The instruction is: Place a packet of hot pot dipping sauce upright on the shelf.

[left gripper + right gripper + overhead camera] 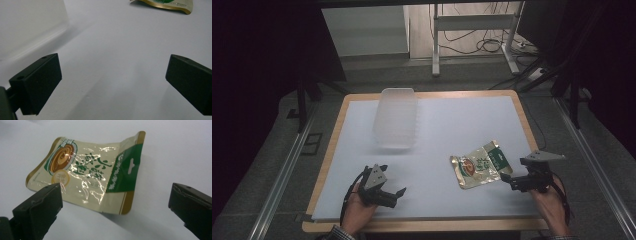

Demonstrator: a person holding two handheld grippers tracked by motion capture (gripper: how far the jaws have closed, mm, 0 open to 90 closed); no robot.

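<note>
High view: one snack pouch (478, 170) lying flat on the white worktop (452, 125), toward the near right corner. One clear plastic container (395, 118) standing toward the far left edge, well apart from the pouch. Two grippers, one per hand, both low over the near edge. Right gripper (508, 179) just beside the pouch's right end, not touching. Left gripper (396, 194) near the near left corner, well apart from both things.

Right gripper view: jaws spread wide, nothing between them, pouch (90, 170) ahead with its green header end curled up off the worktop.

Left gripper view: jaws likewise wide apart and holding nothing, bare worktop (112, 65) between them, container wall (30, 25) at upper left, pouch edge (165, 4) at the top.
</note>
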